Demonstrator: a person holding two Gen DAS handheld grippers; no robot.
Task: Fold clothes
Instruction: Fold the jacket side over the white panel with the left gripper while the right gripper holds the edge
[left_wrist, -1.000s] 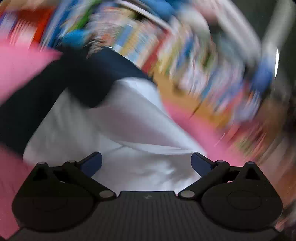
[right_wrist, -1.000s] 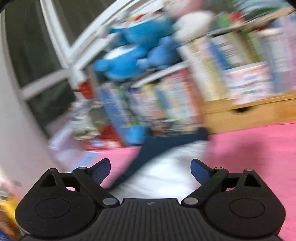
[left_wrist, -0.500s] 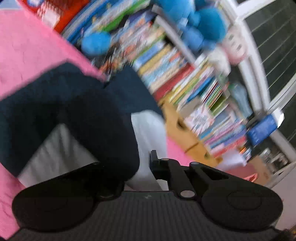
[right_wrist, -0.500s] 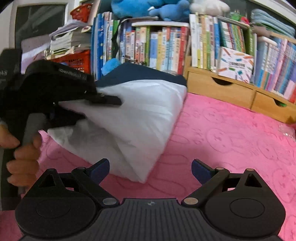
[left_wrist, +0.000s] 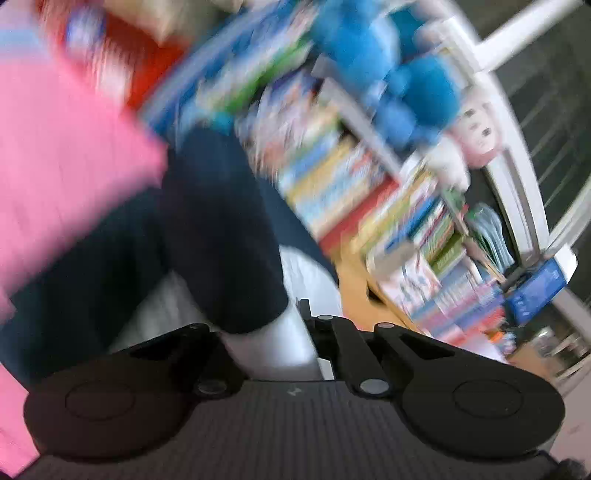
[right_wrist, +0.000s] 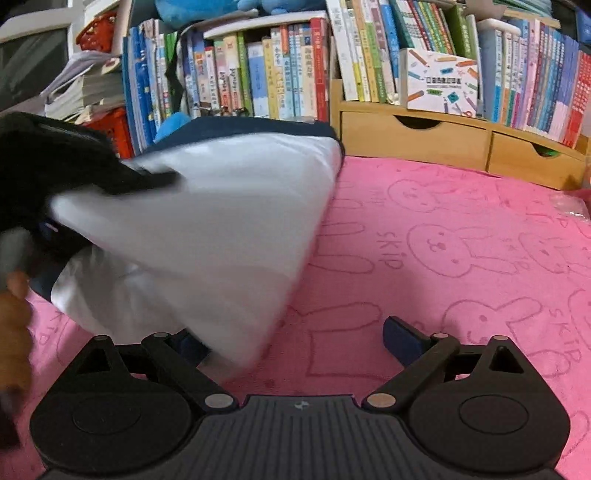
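Observation:
A white shirt (right_wrist: 221, 221) with navy sleeves (left_wrist: 221, 240) lies partly on the pink rabbit-print blanket (right_wrist: 443, 240). My left gripper (left_wrist: 299, 321) is shut on the shirt's white cloth beside a navy sleeve; its view is blurred. In the right wrist view that left gripper (right_wrist: 162, 179) holds one side of the shirt raised, so the cloth hangs in a slanted sheet. My right gripper (right_wrist: 291, 339) is open, low over the blanket. The hanging corner of the shirt covers its left finger (right_wrist: 184, 341); the right finger (right_wrist: 400, 334) is bare.
A packed bookshelf (right_wrist: 258, 74) and wooden drawers (right_wrist: 417, 136) run along the blanket's far edge. Blue plush toys (left_wrist: 417, 85) sit on top, a red basket (right_wrist: 114, 129) stands at the left. A person's hand (right_wrist: 13, 325) grips the left tool.
My left gripper has gone from open to shut on the shirt and raised it. My right gripper has dropped toward the blanket, close to the shirt's hanging corner.

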